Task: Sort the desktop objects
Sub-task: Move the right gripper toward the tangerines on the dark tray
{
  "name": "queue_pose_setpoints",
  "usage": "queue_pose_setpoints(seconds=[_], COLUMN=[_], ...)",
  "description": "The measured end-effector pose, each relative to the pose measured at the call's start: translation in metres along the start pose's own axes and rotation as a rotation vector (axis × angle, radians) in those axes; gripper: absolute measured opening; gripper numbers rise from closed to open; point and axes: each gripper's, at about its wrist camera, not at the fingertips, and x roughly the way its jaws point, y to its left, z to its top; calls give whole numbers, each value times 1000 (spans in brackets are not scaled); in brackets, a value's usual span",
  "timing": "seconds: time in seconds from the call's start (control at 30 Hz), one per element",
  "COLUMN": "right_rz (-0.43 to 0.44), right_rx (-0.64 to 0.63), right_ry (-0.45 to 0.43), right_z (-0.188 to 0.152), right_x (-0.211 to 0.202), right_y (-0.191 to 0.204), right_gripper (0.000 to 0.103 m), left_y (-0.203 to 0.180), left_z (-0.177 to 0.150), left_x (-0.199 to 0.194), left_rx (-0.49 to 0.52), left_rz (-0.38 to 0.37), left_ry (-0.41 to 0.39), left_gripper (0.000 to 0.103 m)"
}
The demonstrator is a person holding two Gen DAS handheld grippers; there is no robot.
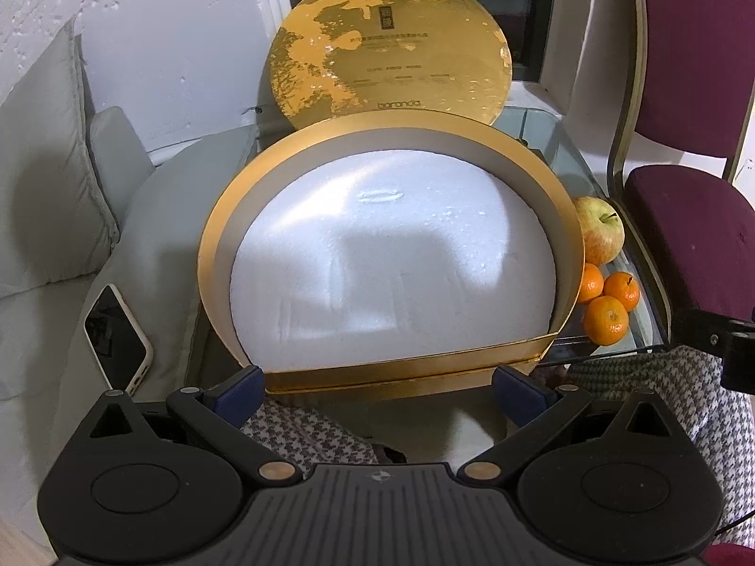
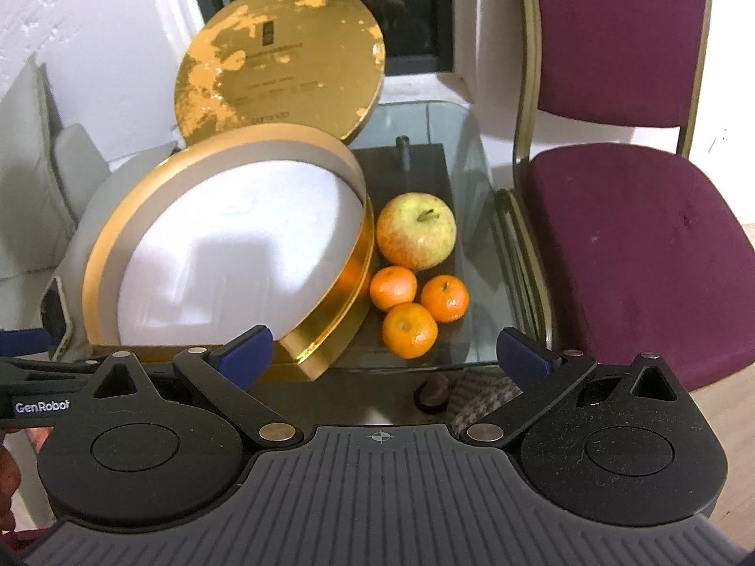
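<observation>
Both grippers, left gripper (image 1: 377, 389) and right gripper (image 2: 383, 351), spread wide, grasping nothing. Could nudge mandarins (image 2: 409, 330) off bench (image 2: 472, 151) (near edge close).

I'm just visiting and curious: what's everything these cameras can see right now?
box: one, gold, round, open, white foam inside, on the glass table
lid: one, gold, propped upright behind the box
apple: one, yellow-red, right of the box
tangerines: three, orange, in front of the apple
phone: one, dark screen, pale case, left of the box
table: one, glass
chair: one, purple, at right
cushions: grey, at left
left tool: open, empty
right tool: open, empty
</observation>
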Motion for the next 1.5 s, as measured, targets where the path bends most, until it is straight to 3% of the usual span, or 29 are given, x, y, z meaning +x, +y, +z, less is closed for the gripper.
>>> queue_pose_setpoints(seconds=[0.67, 1.23, 1.37, 1.5], right_rz=[26, 52, 84, 176], right_rx=[39, 147, 199, 271], right_ry=[27, 19, 6, 16], right_z=[0, -9, -11, -15], right_x=[13, 25, 27, 35], right_y=[-12, -28, -33, -40], right_gripper=[103, 103, 103, 103], left_y=[-16, -21, -20, -12], left_z=[3, 2, 1, 3], left_x=[5, 8, 9, 10], left_rx=[61, 91, 87, 61], left_rz=[19, 14, -2, -68], left_ry=[29, 60, 64, 41], left_gripper=[102, 102, 102, 102])
